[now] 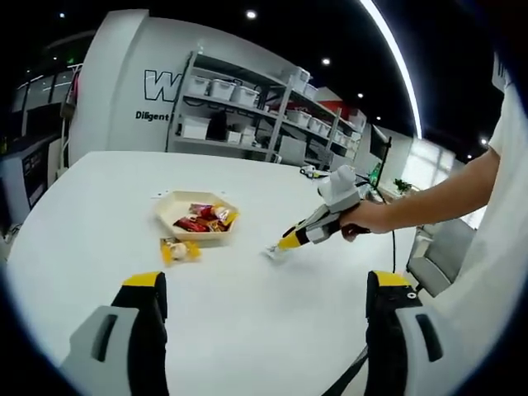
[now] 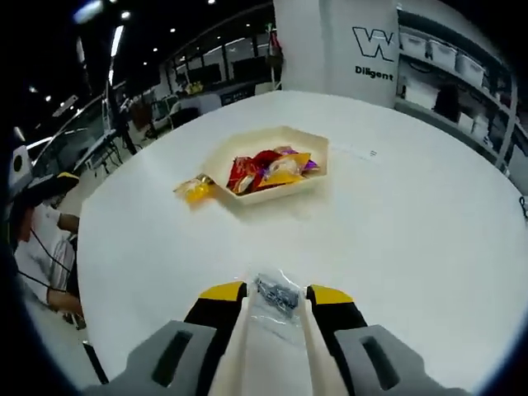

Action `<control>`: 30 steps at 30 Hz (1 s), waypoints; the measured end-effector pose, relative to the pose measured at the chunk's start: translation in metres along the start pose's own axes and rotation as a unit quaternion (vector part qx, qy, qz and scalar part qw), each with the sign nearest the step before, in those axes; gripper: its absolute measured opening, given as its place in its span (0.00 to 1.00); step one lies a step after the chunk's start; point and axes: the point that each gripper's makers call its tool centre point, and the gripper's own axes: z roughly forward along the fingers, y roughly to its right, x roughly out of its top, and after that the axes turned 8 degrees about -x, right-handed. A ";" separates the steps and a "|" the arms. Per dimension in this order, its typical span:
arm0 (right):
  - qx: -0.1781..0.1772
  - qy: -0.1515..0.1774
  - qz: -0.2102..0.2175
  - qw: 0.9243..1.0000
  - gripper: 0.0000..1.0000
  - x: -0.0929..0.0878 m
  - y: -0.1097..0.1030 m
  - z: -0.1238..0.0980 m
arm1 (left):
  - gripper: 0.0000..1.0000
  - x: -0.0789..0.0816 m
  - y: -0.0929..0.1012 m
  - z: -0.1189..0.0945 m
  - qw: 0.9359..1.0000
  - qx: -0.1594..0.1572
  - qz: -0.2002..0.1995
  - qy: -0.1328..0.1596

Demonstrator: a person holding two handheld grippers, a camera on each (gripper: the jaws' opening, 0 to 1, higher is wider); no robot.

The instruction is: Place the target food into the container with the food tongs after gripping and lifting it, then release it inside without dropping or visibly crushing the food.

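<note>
A cream hexagonal tray point(image 1: 173, 206) point(image 2: 318, 147) on the white table holds several red and yellow snack packets. One yellow packet point(image 1: 178, 250) point(image 2: 196, 190) lies just outside the tray's rim. In the right gripper view my right gripper point(image 2: 276, 293) is shut on cream food tongs point(image 2: 235, 338). The tong blades flank a clear packet with dark contents point(image 2: 275, 299) resting on the table, well short of the tray. In the left gripper view the right gripper point(image 1: 285, 242), held by a hand, touches down to the right of the tray. My left gripper point(image 1: 268, 285) is open, holding nothing.
The round white table point(image 1: 247, 330) point(image 2: 429, 231) stretches well beyond the tray. Shelves with white bins point(image 1: 247, 99) stand behind it. A person point(image 2: 37, 239) sits past the table's left edge. A grey chair point(image 1: 441, 260) stands at the right.
</note>
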 end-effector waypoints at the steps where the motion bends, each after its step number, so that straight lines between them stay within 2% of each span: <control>1: 0.003 0.000 0.001 1.000 0.25 -0.002 -0.003 -0.002 | 0.97 0.000 0.002 0.001 1.000 -0.002 0.001 0.000; 10: 0.026 -0.006 0.010 1.000 0.24 -0.015 -0.024 -0.020 | 0.97 -0.005 0.012 0.009 1.000 -0.012 0.001 -0.004; 12: 0.043 -0.002 0.005 0.999 0.25 -0.016 -0.032 -0.026 | 0.97 -0.005 0.013 0.010 1.000 -0.014 0.000 -0.003; 14: 0.039 0.025 -0.052 0.998 0.25 -0.010 -0.030 -0.030 | 0.97 -0.005 0.014 0.011 1.000 -0.014 0.001 -0.003; 16: 0.033 0.035 -0.116 0.992 0.25 -0.010 -0.028 -0.034 | 0.97 -0.006 0.015 0.011 1.000 -0.015 -0.001 -0.004; 18: 0.042 0.034 -0.150 0.987 0.26 -0.012 -0.028 -0.034 | 0.97 -0.007 0.017 0.011 1.000 -0.015 0.000 -0.005; 23: 0.064 0.036 -0.189 0.979 0.26 -0.011 -0.040 -0.034 | 0.97 -0.007 0.018 0.011 1.000 -0.013 0.000 -0.004; 25: 0.069 0.037 -0.219 0.973 0.26 -0.010 -0.047 -0.033 | 0.97 -0.006 0.018 0.010 1.000 -0.012 -0.001 -0.002; 30: 0.066 0.010 -0.277 0.959 0.26 -0.025 -0.052 -0.020 | 0.97 -0.005 0.018 0.009 1.000 -0.009 0.000 -0.001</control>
